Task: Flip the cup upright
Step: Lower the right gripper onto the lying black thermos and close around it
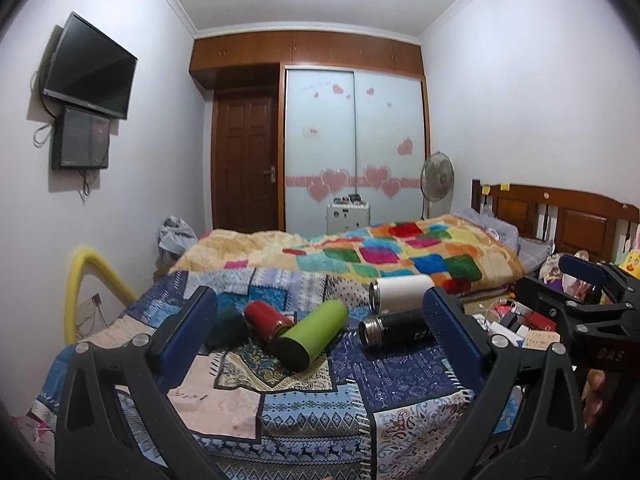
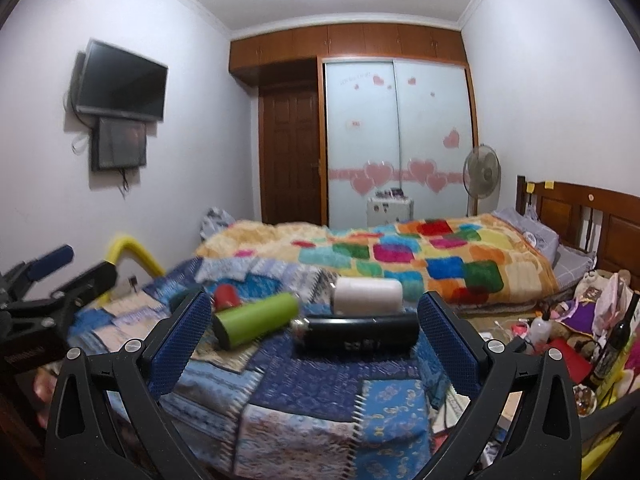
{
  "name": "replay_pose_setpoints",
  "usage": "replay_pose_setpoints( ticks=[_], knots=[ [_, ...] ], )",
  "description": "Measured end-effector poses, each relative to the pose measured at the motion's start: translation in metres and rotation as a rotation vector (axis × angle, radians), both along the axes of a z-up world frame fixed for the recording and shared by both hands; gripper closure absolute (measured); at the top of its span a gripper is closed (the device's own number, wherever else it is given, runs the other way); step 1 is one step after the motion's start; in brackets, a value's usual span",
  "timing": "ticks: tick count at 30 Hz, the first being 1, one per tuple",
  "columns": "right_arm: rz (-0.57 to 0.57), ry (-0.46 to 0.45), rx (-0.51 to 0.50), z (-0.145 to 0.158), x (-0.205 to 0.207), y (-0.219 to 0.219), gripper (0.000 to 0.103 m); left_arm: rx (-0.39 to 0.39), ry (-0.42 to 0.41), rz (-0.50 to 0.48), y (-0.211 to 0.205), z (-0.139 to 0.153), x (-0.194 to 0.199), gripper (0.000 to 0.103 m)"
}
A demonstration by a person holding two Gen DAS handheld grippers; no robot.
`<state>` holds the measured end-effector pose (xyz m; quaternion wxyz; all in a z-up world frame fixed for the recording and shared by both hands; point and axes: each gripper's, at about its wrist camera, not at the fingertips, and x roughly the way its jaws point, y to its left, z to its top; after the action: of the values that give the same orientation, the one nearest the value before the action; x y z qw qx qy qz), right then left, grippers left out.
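- Left tongs: blue-padded fingers spread wide, holding nothing, poised above the bed.
- Right tongs: fingers also spread wide and empty, framing the black cup.
- Five cups lie on their sides on the patchwork quilt, none upright.
- In the left view, the green cup lies at centre; the red cup touches it at 9 o'clock, and a dark teal cup lies further left.
- The black cup sits at 3 o'clock, the white cup just behind it.
- Judged progress: nothing flipped yet; grasping and righting remain.
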<state>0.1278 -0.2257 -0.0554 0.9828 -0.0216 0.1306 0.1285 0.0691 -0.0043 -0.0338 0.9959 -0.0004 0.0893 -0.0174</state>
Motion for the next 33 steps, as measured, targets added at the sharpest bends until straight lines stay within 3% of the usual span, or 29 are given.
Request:
replay_pose_setpoints(
  ticks=[8,10,14,19,26,33],
  knots=[
    [-0.009,0.143,-0.186,-0.027,0.081,-0.013,0.0,-0.019,0.105,-0.034,-0.002,-0.037,0.065,0.0],
    [0.036,0.181,-0.254,-0.034,0.106,-0.014,0.0,-0.027,0.129,-0.045,-0.001,-0.045,0.076,0.0],
    [0.19,0.279,-0.292,-0.046,0.133,-0.014,0.0,-0.036,0.184,-0.062,0.0,-0.06,0.101,0.0],
    [0.229,0.371,-0.43,-0.067,0.172,-0.007,0.0,-0.073,0.248,-0.066,0.002,-0.081,0.13,0.0],
    [0.279,0.481,-0.552,-0.089,0.208,0.002,0.0,-0.061,0.304,-0.039,0.002,-0.107,0.15,0.0],
    [0.367,0.549,-0.614,-0.092,0.223,0.012,0.0,-0.052,0.317,-0.03,0.0,-0.119,0.159,0.0]
  ],
)
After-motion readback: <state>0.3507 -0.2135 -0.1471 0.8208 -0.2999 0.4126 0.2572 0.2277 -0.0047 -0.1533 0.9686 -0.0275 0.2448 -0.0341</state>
